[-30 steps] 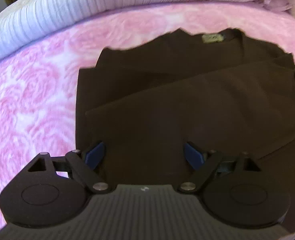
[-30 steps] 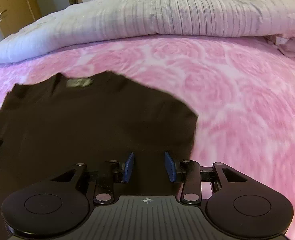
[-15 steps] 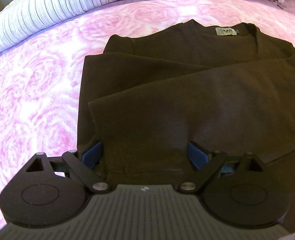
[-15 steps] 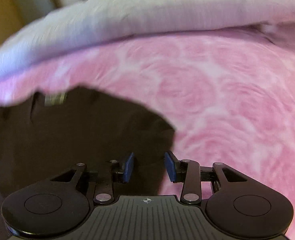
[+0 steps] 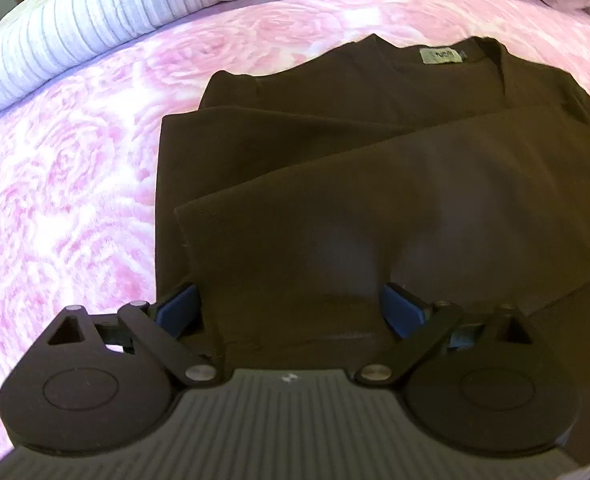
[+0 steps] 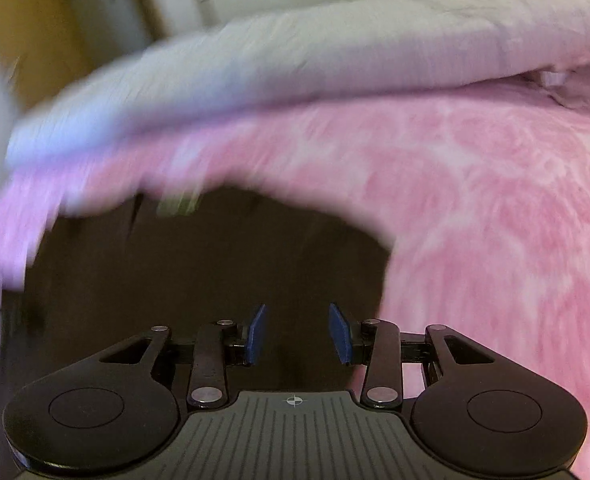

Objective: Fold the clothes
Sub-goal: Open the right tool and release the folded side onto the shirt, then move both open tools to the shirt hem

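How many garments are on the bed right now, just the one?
1. A single dark brown garment lies partly folded on the pink rose-patterned blanket, neck label at the far edge. Anything under it or outside either wrist view would not show.

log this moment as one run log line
garment: brown shirt part-folded on pink blanket | left claw: open above shirt | right claw: open, nothing gripped

The left tool [image 5: 291,308] spread wider over the brown shirt [image 5: 375,184] — the right tool [image 6: 297,334] swung sideways.
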Demonstrator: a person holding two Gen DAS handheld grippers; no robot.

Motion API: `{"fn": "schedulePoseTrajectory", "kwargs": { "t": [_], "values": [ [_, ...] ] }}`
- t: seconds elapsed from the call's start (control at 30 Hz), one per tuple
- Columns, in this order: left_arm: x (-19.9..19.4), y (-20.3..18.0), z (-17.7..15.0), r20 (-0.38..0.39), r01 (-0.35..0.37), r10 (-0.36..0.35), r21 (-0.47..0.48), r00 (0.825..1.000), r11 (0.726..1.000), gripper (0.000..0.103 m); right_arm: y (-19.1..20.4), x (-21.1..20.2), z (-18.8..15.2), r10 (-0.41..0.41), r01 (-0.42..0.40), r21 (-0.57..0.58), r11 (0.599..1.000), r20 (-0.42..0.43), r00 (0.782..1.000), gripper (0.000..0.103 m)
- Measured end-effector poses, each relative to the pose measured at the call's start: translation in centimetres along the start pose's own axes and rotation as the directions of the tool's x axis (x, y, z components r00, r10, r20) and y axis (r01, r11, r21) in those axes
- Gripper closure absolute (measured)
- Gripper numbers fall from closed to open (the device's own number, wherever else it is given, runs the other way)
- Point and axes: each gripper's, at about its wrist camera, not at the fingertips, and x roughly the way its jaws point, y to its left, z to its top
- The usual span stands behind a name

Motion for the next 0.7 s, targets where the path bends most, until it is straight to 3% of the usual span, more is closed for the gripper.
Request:
{"fn": "schedulePoseTrajectory", "kwargs": {
  "t": [0.07,0.13,0.33,0.47,0.7],
  "values": [
    [-0.2,0.2,-0.1,-0.003,0.002,-0.002,0.015,1.0,1.0,0.007,1.1,0.0,-3.3,-0.058,0.051,-0.082,0.995,-0.084,0.995,0.064],
    [-0.6,0.5,-0.3,-0.006,0.0,0.0,0.022,1.0,1.0,0.007,0.6,-1.3,-5.4,-0.08,0.078,-0.028,0.997,-0.085,0.993,0.064],
    [-2.8,1.4,-1.9,-0.038,-0.044,0.044,-0.008,0.998,0.999,0.01,1.8,-4.0,-6.1,-0.158,0.159,-0.003,0.987,-0.132,0.978,0.064],
    [-6.0,0.7,-4.6,-0.051,-0.059,0.06,0.028,0.997,0.998,0.014,4.1,-5.7,-6.6,-0.137,0.138,-0.003,0.99,-0.145,0.98,0.064],
    [-13.1,-2.7,-12.2,-0.041,-0.063,0.069,0.138,0.997,0.988,0.013,9.2,-8.4,-9.1,-0.049,0.02,-0.146,0.989,-0.193,0.98,0.061]
  ]
}}
